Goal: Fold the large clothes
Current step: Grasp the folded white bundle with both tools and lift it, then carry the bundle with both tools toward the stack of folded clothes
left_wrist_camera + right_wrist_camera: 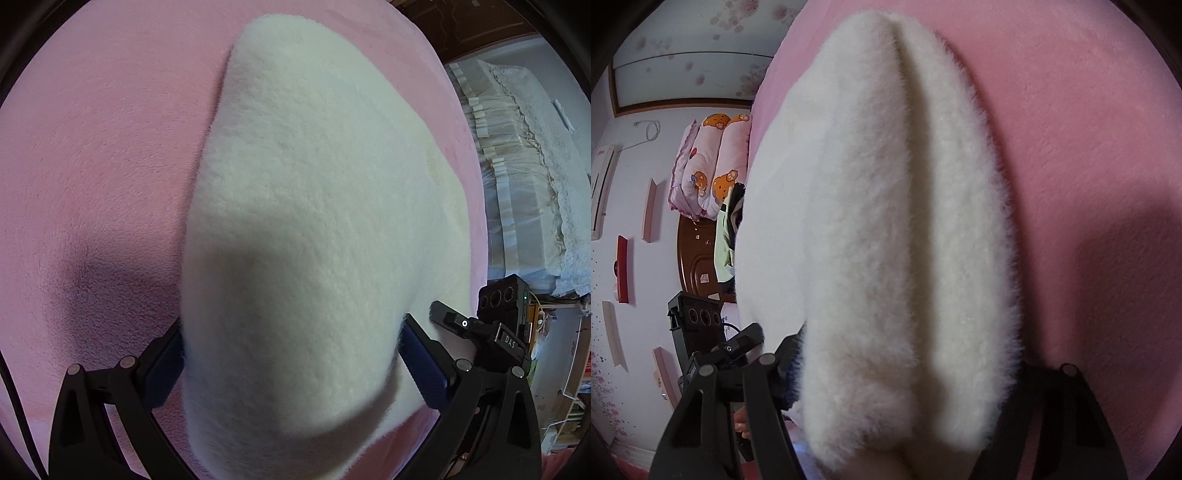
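A large white fleece garment [314, 184] lies on a pink plush bed cover [92, 147]. My left gripper [291, 350] is shut on a thick fold of the garment, which bulges between its blue-padded fingers [424, 365]. In the right wrist view the same garment [886, 221] is furry, with a crease down its middle. My right gripper [908, 373] is shut on it, and the fabric hides the fingertips. The right gripper also shows at the lower right of the left wrist view [476, 325].
The pink cover [1071, 147] fills the surface around the garment. A second bed with a white lace cover [535, 166] stands to the right. Folded pink quilts [709, 166] sit on a brown cabinet [698, 258] by the wall at the left.
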Motion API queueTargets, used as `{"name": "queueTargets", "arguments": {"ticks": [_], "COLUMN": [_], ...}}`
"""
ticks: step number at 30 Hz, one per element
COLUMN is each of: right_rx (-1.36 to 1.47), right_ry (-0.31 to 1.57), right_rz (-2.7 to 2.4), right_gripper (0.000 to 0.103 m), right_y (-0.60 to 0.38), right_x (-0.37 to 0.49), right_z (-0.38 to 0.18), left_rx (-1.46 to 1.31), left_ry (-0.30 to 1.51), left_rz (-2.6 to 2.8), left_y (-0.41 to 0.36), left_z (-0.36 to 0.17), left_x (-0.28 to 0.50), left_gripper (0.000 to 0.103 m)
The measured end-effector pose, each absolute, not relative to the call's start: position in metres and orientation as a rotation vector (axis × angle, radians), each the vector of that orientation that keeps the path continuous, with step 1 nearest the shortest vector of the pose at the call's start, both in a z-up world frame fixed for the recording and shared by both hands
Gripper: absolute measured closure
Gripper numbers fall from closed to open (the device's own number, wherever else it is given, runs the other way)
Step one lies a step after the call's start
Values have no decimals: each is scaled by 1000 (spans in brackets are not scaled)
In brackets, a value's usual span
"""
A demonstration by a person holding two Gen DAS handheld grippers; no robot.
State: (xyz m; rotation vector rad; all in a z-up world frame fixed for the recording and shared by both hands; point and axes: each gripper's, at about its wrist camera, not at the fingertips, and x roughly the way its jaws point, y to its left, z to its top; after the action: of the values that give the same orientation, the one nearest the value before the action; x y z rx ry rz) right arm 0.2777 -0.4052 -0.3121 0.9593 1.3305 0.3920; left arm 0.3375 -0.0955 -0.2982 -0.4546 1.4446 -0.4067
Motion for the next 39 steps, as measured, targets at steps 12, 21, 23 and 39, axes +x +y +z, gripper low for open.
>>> {"name": "queueTargets", "arguments": {"ticks": [12, 21, 23, 39], "right_rx": [925, 740, 739, 732], "right_ry": [1255, 1198, 1202, 1287], "right_rz": [385, 304, 280, 207], "right_gripper": [63, 66, 66, 67], "right_y": [-403, -362, -353, -227], "right_x": [268, 224, 209, 124], "right_z": [-280, -205, -192, -59], "left_rx": [-455, -414, -395, -374], "left_ry": [1349, 1283, 1287, 1321], "left_rz": [-316, -263, -264, -382], "left_y": [-83, -72, -66, 75], "left_z": [-263, -204, -189, -62], "left_x": [325, 296, 285, 220], "left_gripper": [36, 44, 45, 46]}}
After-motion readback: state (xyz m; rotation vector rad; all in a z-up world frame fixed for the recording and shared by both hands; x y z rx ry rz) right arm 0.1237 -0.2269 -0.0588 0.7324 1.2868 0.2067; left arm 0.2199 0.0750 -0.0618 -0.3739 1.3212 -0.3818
